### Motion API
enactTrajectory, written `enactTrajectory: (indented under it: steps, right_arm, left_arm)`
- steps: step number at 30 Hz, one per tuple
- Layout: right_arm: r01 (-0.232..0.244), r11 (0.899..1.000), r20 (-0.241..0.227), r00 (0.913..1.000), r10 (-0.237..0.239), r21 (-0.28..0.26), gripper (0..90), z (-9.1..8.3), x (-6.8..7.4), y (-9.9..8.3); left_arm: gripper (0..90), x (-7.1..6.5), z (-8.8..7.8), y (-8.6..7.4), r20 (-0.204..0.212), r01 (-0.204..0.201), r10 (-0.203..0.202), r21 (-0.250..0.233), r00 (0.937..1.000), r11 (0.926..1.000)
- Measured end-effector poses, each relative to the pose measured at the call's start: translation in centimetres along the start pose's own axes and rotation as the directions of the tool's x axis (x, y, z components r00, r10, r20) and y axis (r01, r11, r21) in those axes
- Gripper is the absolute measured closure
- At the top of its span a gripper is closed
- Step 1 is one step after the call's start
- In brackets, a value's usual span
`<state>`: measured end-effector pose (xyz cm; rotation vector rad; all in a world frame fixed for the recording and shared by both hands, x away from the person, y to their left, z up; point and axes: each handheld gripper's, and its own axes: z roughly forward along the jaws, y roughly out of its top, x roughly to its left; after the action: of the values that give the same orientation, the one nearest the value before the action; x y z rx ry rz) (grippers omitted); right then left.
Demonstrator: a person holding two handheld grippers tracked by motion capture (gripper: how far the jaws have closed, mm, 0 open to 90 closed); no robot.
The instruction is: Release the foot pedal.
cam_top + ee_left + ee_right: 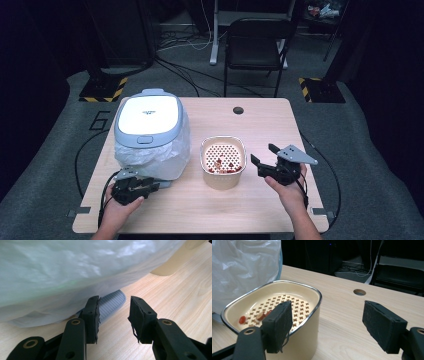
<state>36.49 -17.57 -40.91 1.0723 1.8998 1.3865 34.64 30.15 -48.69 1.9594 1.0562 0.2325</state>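
**Two hand-held grippers open beside bin and strainer bowl**

At lower left of the high view, the left hand-held gripper [150,187] sat at the foot of the lidded bin [147,122], its jaws apart with nothing between them, beside the grey pedal [110,303] under the plastic liner [75,272]. Right of centre, the right hand-held gripper [263,157] stood open and empty, just right of the cream strainer bowl [223,177], which rested mid-tabletop [210,210] holding red scraps [242,319].

table [260,200]: matt wood | bin liner [170,155]: crinkly plastic, probably | strainer bowl [312,322]: glossy
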Motion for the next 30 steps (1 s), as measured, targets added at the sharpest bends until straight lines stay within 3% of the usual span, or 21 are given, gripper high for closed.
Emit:
enactTrajectory:
  steps: [3, 4, 6, 7, 8, 15, 21, 26, 30]
  right_arm:
    - [-0.022, 1.0, 0.016, 0.9996, 0.022, 0.0, 23.8, -0.1, -0.3, -0.8]
    - [-0.021, 1.0, 0.022, 0.9995, 0.021, 0.005, 23.9, -0.1, -0.4, -1.0]
    - [-0.018, 1.0, 0.039, 0.9991, 0.017, 0.013, 24.4, 0.0, -0.6, -1.6]
    - [-0.013, 1.0, 0.044, 0.999, 0.013, 0.02, 24.4, 0.1, -0.7, -1.9]
    - [-0.013, 1.0, 0.044, 0.999, 0.012, 0.023, 24.5, 0.2, -0.8, -2.2]
    - [-0.031, 0.998, 0.069, 0.9973, 0.027, 0.058, 25.4, 0.7, -1.5, -4.4]
    - [-0.033, 0.997, 0.076, 0.9967, 0.027, 0.07, 26.5, 0.8, -2.4, -5.4]
    - [-0.039, 0.996, 0.085, 0.9958, 0.032, 0.083, 27.3, 1.1, -2.6, -6.1]
    - [-0.047, 0.995, 0.081, 0.996, 0.04, 0.089, 28.4, 1.3, -2.9, -6.7]
  left_arm:
    - [59.0, 0.3, -0.3, 0.0, -0.003, 0.004, -0.004, -0.004, 1.0, 1.0]
    - [58.7, 0.6, -0.5, 0.0, -0.013, -0.044, 0.044, 0.002, 0.999, 0.999]
    - [57.8, 0.9, -0.9, 0.0, -0.028, -0.043, 0.043, 0.004, 0.9987, 0.9991]
    - [57.2, 0.8, -1.0, -0.1, -0.023, 0.003, -0.003, 0.0, 0.9997, 1.0]
    - [56.9, 1.0, -1.3, -0.1, -0.034, -0.008, 0.007, -0.008, 0.9994, 0.9999]
    - [49.4, 1.7, -2.2, -1.1, -0.053, 0.057, -0.058, -0.008, 0.997, 0.9983]
    - [45.8, 2.5, -2.9, -2.0, -0.113, 0.045, -0.043, 0.01, 0.9926, 0.999]
    - [45.6, 3.1, -2.9, -2.6, -0.127, 0.056, -0.057, -0.007, 0.9903, 0.9984]
    - [43.9, 3.5, -2.6, -2.8, -0.151, 0.021, -0.023, -0.015, 0.9883, 0.9997]
